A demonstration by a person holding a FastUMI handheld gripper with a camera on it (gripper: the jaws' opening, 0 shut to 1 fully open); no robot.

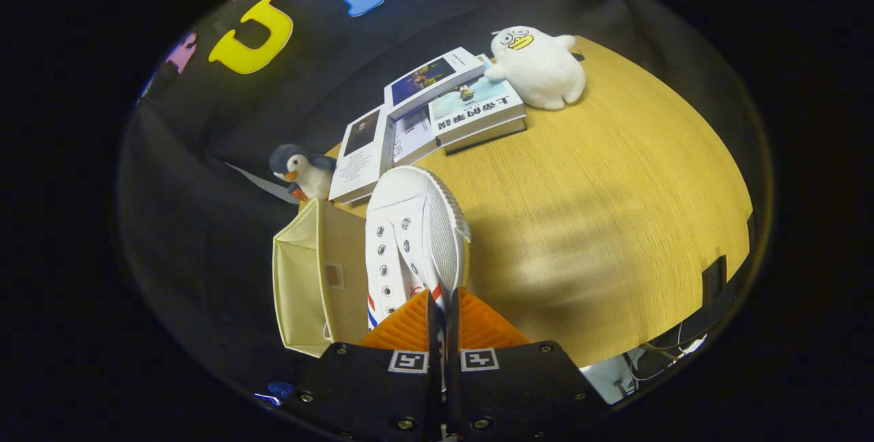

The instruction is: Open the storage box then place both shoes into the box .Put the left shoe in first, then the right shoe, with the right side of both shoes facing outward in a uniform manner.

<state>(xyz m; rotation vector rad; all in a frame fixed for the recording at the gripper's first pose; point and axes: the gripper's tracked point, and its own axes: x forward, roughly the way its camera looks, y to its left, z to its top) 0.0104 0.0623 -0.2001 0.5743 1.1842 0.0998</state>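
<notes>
Your hand-held gripper (444, 315) pinches the white shoe (413, 237), toe pointing straight ahead, beside the open box (311, 278).

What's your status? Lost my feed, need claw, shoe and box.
Claw shut on white shoe, gripping its edge. Shoe held up beside the open box. Penguin toy and books beyond, nothing blocking the box.

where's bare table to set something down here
The wooden table is bare beyond the white shoe that the gripper pinches, below the white plush. Crowded: books, penguin plush, open storage box.
</notes>
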